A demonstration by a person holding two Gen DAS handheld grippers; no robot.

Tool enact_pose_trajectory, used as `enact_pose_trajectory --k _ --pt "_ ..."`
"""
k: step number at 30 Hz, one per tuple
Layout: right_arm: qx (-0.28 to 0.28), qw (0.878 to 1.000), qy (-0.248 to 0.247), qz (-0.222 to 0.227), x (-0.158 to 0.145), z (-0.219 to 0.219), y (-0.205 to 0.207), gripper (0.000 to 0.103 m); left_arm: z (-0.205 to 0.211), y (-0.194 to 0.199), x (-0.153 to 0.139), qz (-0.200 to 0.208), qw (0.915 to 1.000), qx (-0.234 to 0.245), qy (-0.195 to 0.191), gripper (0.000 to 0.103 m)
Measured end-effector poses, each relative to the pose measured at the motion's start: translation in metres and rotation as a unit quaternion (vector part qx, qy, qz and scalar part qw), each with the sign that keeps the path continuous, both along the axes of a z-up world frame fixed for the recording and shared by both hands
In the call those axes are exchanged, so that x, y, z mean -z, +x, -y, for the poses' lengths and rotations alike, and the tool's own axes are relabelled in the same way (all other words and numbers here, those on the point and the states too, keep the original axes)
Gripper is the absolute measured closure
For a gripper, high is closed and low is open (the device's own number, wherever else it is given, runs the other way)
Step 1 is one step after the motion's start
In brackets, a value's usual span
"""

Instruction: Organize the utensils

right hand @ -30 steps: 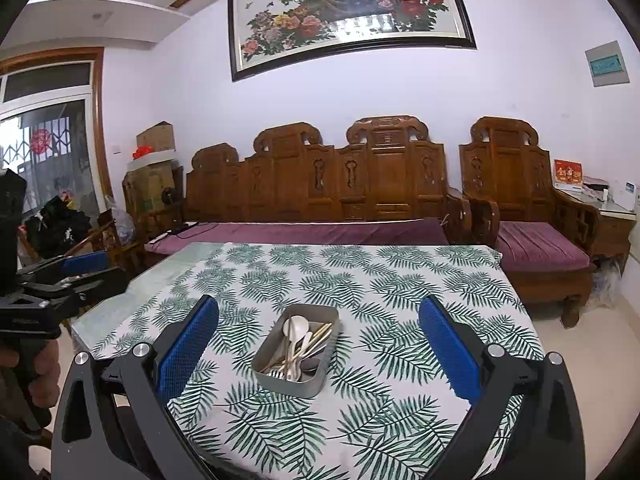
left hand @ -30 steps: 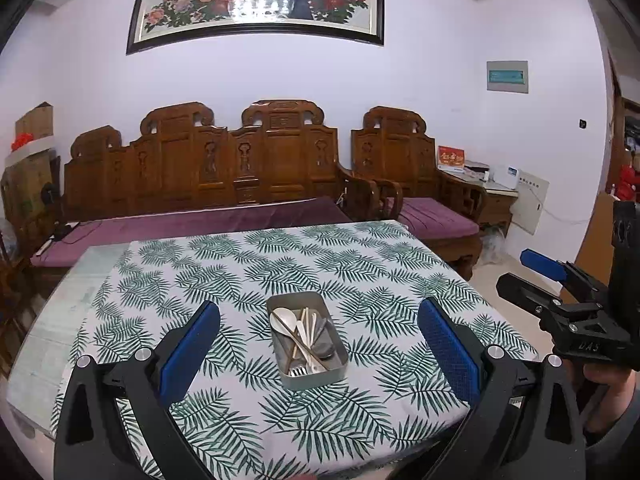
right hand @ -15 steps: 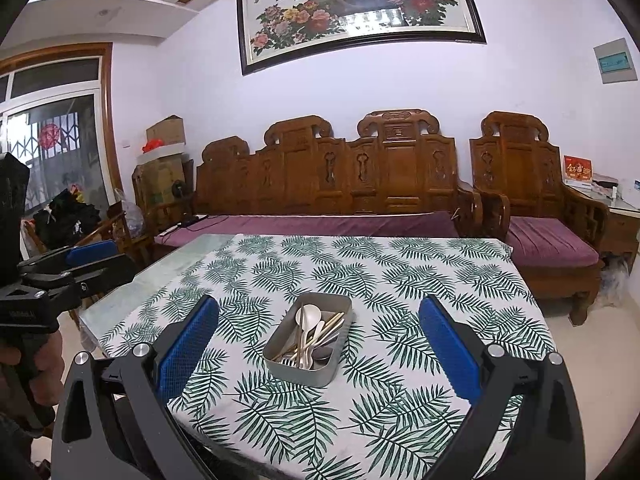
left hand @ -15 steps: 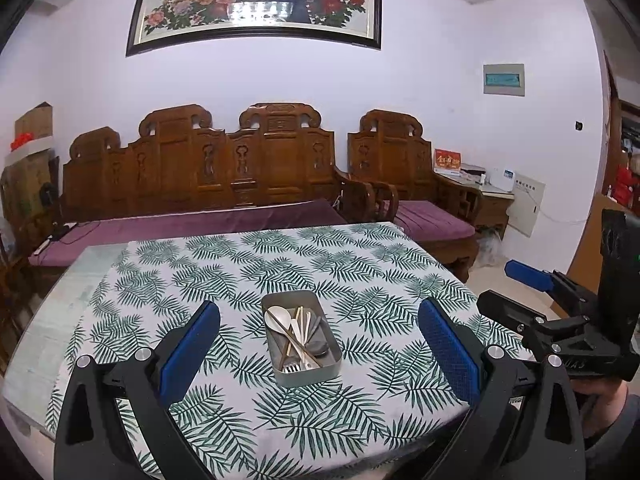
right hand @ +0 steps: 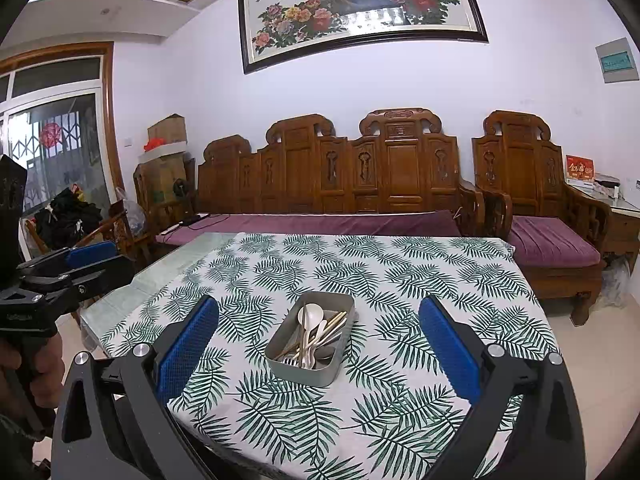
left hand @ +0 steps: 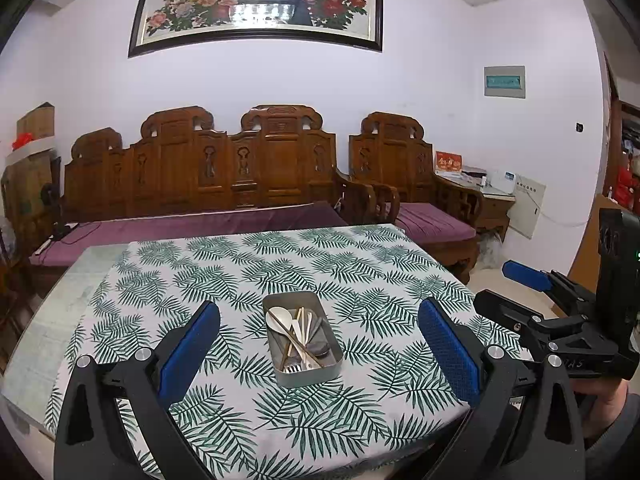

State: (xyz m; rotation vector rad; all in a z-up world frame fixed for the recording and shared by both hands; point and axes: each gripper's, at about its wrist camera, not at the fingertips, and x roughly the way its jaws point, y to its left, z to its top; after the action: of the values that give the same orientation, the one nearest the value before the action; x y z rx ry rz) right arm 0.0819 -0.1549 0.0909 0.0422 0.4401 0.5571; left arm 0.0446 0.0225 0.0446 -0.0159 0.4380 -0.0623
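Note:
A grey metal box [left hand: 302,374] [right hand: 304,374] sits near the front of the table [left hand: 360,272] [right hand: 440,276], which wears a palm-leaf cloth. Inside lie white spoons [left hand: 280,317] [right hand: 311,316], pale chopsticks [right hand: 334,322] and a fork [left hand: 291,368], piled together. My left gripper [left hand: 319,344] hangs open in front of the box, well back from it, nothing between its blue pads. My right gripper [right hand: 319,344] is open too, likewise back from the box. Each gripper shows at the other view's edge, the right gripper [left hand: 532,292] and the left gripper [right hand: 76,264], both held by a hand.
A carved wooden bench [left hand: 224,184] with purple cushions runs behind the table, with a matching armchair [left hand: 412,184] to its right. A side table [left hand: 492,200] with boxes stands by the right wall. A window and piled bags [right hand: 68,216] are at the left.
Both grippers have drawn back and up from the table, so the box and cloth look smaller and farther off. The jaws stay open and the box has not moved.

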Motion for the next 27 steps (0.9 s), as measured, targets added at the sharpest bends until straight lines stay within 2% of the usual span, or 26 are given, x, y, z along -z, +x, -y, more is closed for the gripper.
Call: enact_pose_trajectory --k 27 --pt "0.001 1.0 0.0 0.0 0.0001 -0.0004 0.0006 0.002 -0.005 0.0002 0.008 0.0 0.9999 -0.005 -0.009 0.007"
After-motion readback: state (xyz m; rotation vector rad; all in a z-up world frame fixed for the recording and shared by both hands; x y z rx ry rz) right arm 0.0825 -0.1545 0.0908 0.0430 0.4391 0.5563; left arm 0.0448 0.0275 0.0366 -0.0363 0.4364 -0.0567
